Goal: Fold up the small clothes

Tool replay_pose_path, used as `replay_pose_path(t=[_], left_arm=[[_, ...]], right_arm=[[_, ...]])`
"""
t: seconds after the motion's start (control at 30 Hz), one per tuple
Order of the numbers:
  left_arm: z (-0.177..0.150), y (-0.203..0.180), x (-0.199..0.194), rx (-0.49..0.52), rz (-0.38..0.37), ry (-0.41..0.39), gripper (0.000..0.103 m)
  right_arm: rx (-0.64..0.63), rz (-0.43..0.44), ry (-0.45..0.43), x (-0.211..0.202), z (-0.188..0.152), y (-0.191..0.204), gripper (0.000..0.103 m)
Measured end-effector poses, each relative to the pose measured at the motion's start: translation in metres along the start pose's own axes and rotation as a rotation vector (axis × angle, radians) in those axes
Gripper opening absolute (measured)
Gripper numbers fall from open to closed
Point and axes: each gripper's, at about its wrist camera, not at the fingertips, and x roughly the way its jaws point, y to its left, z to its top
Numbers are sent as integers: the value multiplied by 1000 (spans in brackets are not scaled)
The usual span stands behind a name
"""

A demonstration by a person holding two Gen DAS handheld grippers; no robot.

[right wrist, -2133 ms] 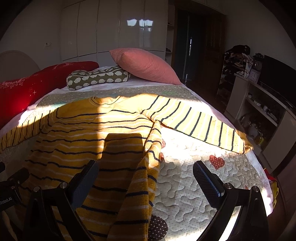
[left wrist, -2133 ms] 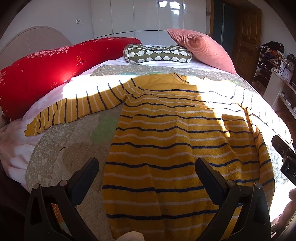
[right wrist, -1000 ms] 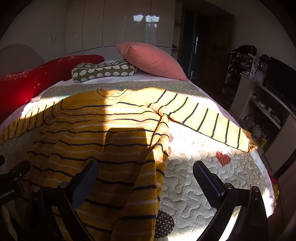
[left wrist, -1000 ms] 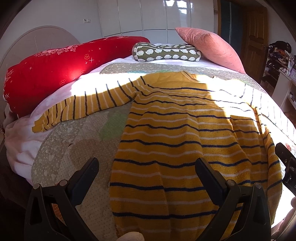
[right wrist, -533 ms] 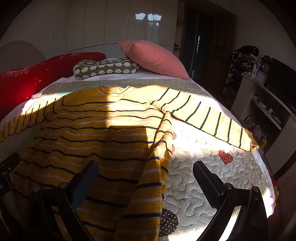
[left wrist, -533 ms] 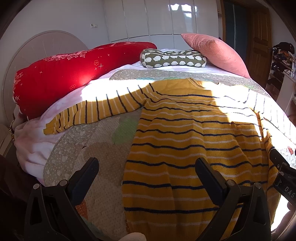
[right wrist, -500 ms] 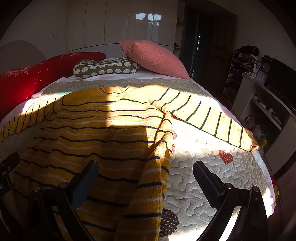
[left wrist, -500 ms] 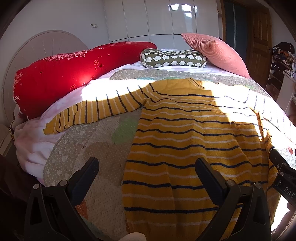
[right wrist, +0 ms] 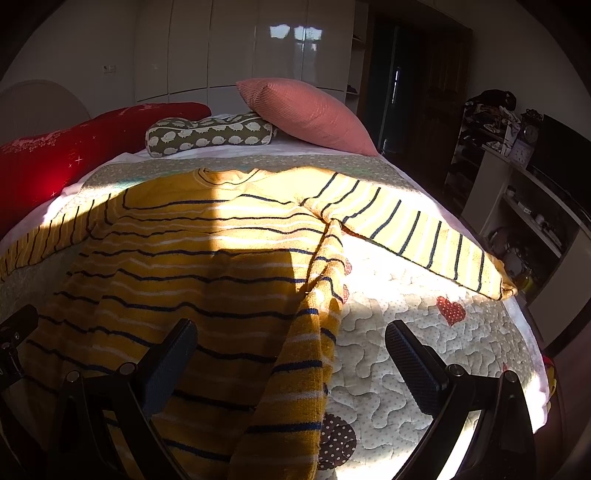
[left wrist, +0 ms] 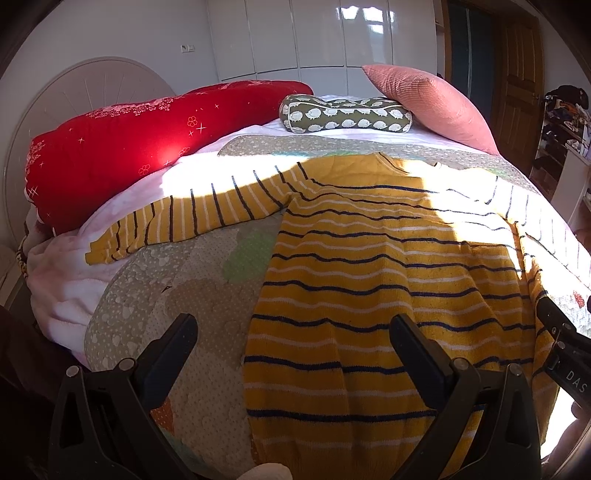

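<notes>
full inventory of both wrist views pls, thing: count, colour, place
sweater: 1, yellow with dark and white stripes, spread flat on the bed, sleeves out to both sides
quilt: 1, pale with dots and hearts, covering the bed under the sweater
long pillow: 1, red, left side of the bed by the headboard
bolster: 1, olive with white pattern, far end of the bed
cushion: 1, pink, far right, leaning beside the bolster
headboard: 1, white, rounded, far left
wardrobe: 1, glossy white, back wall
door: 1, brown wood, back right
shelves: white, cluttered, right wall
left tool: 1, black, open, above the sweater's left hem
right tool: 1, black, open, above the sweater's right edge
</notes>
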Motion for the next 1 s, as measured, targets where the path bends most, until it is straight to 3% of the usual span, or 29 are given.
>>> replay_pose_path(t=[1.0], left_arm=[[-7, 0, 10, -12, -16, 37, 103]], right_arm=[[10, -2, 19, 6, -5, -1, 103]])
